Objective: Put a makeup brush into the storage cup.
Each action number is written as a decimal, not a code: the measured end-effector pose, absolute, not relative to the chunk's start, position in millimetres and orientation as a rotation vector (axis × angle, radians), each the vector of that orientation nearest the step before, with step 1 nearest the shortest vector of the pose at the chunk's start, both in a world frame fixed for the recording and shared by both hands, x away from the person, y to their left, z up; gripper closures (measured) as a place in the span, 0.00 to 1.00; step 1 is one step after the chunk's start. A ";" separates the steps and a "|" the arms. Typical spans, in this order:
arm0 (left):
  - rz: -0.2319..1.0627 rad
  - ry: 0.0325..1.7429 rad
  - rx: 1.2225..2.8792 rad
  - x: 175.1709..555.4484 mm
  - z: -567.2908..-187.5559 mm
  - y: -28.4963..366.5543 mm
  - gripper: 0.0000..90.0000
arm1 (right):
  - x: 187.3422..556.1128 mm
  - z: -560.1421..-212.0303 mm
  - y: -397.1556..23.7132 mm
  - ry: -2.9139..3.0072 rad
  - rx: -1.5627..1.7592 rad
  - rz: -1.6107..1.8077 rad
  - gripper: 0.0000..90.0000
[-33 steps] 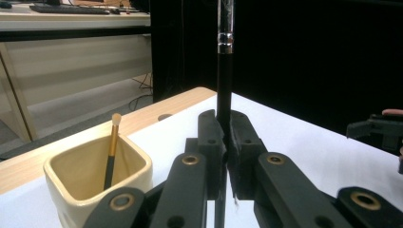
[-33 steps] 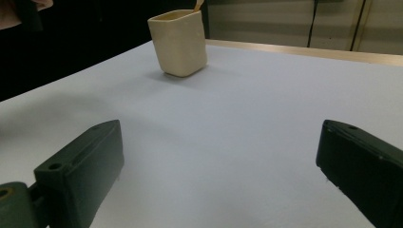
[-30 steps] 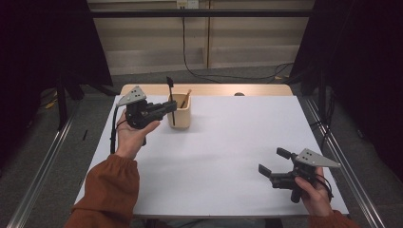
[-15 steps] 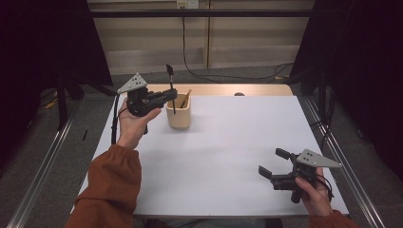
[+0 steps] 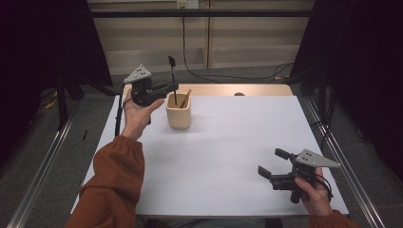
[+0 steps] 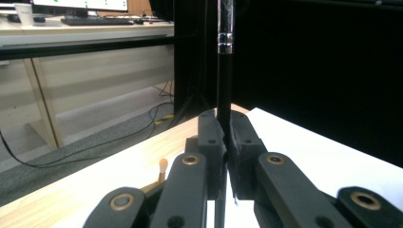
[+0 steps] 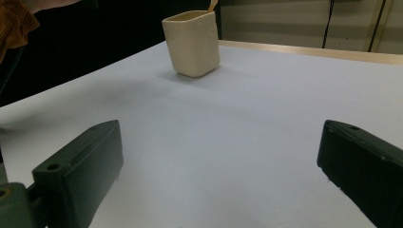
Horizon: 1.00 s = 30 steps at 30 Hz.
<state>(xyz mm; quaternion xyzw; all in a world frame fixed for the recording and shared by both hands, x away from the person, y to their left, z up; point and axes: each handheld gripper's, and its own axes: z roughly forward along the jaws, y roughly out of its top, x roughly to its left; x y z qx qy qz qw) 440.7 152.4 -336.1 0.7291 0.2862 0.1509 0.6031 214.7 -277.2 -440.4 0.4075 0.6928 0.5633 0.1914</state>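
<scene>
Closest to the person's side of the white table [image 5: 228,156], the right gripper [image 5: 274,164] rests low near the table's front right corner, its black jaws spread wide with nothing between them; in the right gripper view they frame bare tabletop, with the cream square-sided ceramic cup [image 7: 192,42] standing well off ahead.

Farther back on the left, the left gripper [image 5: 174,86] is held up just beside that cup [image 5: 178,111], near the table's far edge. Its jaws are pressed together on a slim black brush with a metal band on its handle [image 6: 224,71], pinched upright. In the high view the brush's [image 5: 172,78] lower end dips inside the cup's mouth while its head stands clear above the gripper. A thin wooden stick with a rounded tip [image 5: 185,98] leans in the cup alongside it.

I'd say the step in hand is drawing the brush out of the cup, though it could equally be going in. Either way the next move wants a straight vertical path, so the shaft doesn't catch the rim and tip the cup or drag the wooden stick along.
</scene>
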 end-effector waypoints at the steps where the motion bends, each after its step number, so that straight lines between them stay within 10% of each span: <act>1: 0.355 0.667 1.692 443.0 -337.8 151.8 0.95 | 214.8 -440.6 -277.1 1.944 1.144 1.582 0.01; 30: 0.376 0.719 1.726 472.6 -373.6 142.4 0.95 | 214.8 -441.7 -275.8 1.970 1.129 1.573 0.02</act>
